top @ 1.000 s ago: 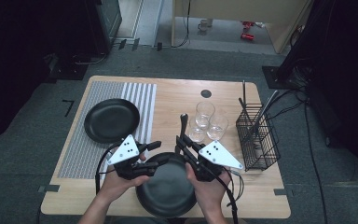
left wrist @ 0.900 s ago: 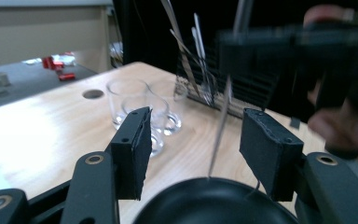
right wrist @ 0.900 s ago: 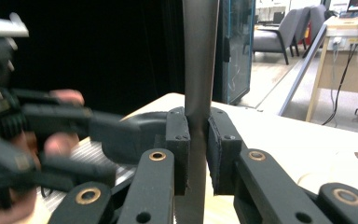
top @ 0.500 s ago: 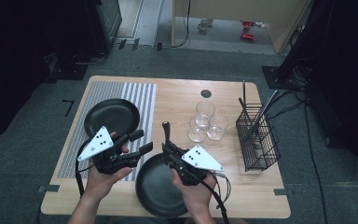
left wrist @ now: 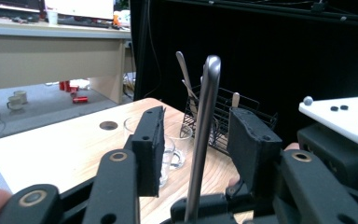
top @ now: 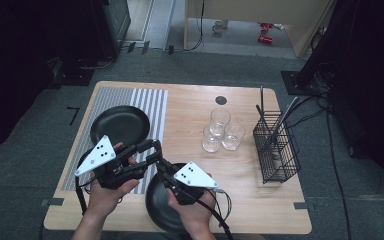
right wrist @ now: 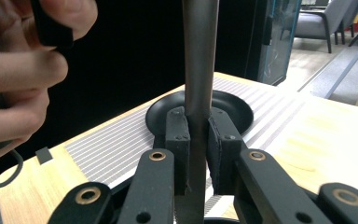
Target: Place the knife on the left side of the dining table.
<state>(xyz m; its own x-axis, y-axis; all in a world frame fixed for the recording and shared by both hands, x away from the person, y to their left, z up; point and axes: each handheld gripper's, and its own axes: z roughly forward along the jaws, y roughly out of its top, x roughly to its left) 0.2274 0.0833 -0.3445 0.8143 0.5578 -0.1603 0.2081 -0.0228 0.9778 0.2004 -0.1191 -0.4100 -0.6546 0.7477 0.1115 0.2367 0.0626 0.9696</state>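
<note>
My right gripper [right wrist: 199, 121] is shut on the lower part of a grey metal utensil handle [right wrist: 199, 56], which stands upright. It is held over the front black plate [top: 155, 202], near the table's front edge. My left gripper [left wrist: 198, 135] comes in from the left in the high view, its fingertips [top: 152, 149] meeting the right gripper [top: 162, 167]. The utensil handle [left wrist: 204, 121] stands between its jaws, which have just been closing. A gap shows on both sides, so the pads do not press on it.
A second black plate [top: 120, 125] lies on the striped mat [top: 152, 105] at the left. Three glasses [top: 221, 131] stand mid-table. A black wire basket [top: 276, 147] holding utensils stands at the right. A round hole [top: 221, 100] is in the far tabletop.
The left gripper swung out left and up, then came back toward the right one. The right gripper carried the utensil leftward and lower. The handle now stands between the left jaws, which have narrowed.
</note>
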